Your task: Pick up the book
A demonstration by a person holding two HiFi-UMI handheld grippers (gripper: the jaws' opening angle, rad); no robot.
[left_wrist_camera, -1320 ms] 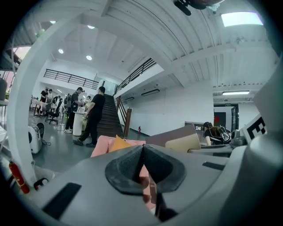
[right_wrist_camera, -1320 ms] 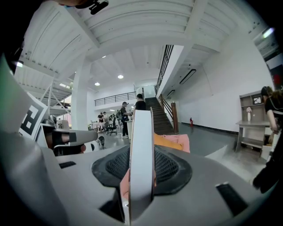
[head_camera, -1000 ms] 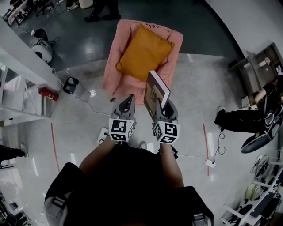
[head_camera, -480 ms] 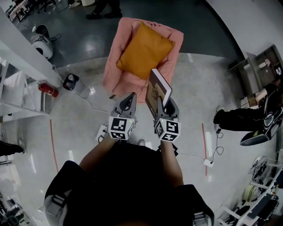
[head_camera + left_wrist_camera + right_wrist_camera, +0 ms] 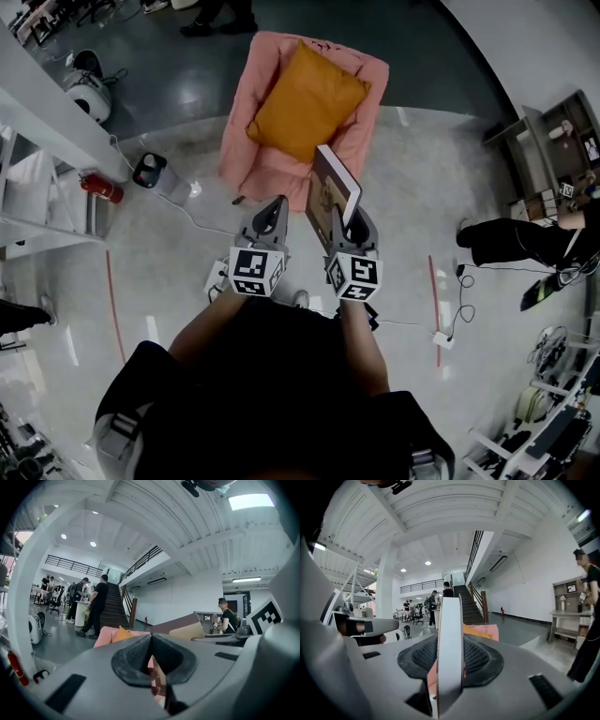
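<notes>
The book (image 5: pixel 330 199) stands on edge in the air, dark-covered with white page edges, clamped in my right gripper (image 5: pixel 351 230). In the right gripper view its white page edge (image 5: pixel 450 648) rises straight up between the two black pads, which press on both covers. My left gripper (image 5: pixel 271 222) hovers beside it to the left, jaws together with nothing between them. In the left gripper view (image 5: pixel 151 660) the pads meet at a thin seam, and the book (image 5: pixel 185 629) shows to the right.
Ahead on the floor is a pink armchair (image 5: pixel 249 141) with an orange cushion (image 5: pixel 305 103). A fire extinguisher (image 5: pixel 101 191), a cable and a power strip (image 5: pixel 444 338) lie on the floor. A seated person (image 5: pixel 525 239) is at right; people stand by the staircase (image 5: pixel 96 604).
The grippers and the book have kept their place. The seated person at the right has shifted their legs.
</notes>
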